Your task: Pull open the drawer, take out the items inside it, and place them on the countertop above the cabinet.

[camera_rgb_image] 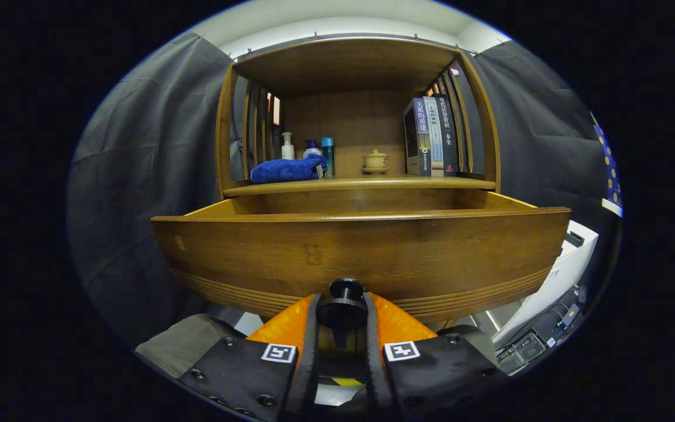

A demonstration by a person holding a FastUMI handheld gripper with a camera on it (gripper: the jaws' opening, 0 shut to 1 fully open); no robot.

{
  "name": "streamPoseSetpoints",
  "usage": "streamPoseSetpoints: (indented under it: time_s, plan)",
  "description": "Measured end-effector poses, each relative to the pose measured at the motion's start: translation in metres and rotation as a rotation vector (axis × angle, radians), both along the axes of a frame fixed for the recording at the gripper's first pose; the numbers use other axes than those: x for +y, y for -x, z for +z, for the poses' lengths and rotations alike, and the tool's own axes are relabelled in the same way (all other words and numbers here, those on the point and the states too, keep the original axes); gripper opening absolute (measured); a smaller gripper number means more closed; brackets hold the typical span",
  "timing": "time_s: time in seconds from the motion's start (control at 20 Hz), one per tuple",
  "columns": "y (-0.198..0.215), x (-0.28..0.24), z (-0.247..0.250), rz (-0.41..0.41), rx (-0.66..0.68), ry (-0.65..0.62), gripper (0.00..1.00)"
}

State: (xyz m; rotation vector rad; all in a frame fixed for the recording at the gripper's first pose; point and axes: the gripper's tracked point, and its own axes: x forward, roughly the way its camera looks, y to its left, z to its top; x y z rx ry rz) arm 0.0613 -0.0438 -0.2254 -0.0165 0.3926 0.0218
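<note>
Wooden and pulled out toward the camera, the drawer (361, 258) fills the middle of the frame, its curved front panel grooved along the lower edge. The gripper (341, 310) sits at the bottom centre, its two fingers (313, 328) clamped on the drawer's dark round knob (344, 302), one pressing each side. Over the front panel only the drawer's bare inner side and back walls are visible; its floor, and whatever lies on it, is hidden behind the panel.

Above the drawer, in the upper middle of the frame, the desk (367, 183) forms the base of an open wooden cabinet (349, 64) with slatted sides. On its left part lies a crumpled blue cloth (286, 170). Just behind the cloth stand a white pump bottle (287, 146), a second bottle with a blue top (312, 149) and a slim teal-capped bottle (328, 153). Near the centre, well apart from the cloth, sits a small pale lidded cup (375, 161). Upright books (431, 138) stand against the right side.

Dark grey cloth (150, 176) hangs to the left and right of the cabinet, with a pale ceiling (337, 14) at the top of the frame. A white box (560, 275) and dark electronic gear (534, 346) sit at the lower right.
</note>
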Motion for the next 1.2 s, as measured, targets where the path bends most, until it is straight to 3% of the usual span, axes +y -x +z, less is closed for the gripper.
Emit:
streamPoseSetpoints:
  time_s: [0.4,0.7,0.75,0.9,1.0,1.2]
  plan:
    - [0.001,-0.001,-0.002,0.001,-0.002,0.004,0.46]
    - [0.003,0.015,0.016,0.06,-0.064,0.011,0.96]
    - [0.005,0.015,0.029,0.063,-0.096,0.009,0.97]
    - [-0.009,0.011,0.137,0.033,-0.356,-0.043,0.96]
    - [-0.024,0.004,0.218,0.033,-0.455,-0.051,0.96]
    - [-0.066,0.028,0.372,0.159,-0.626,-0.124,0.96]
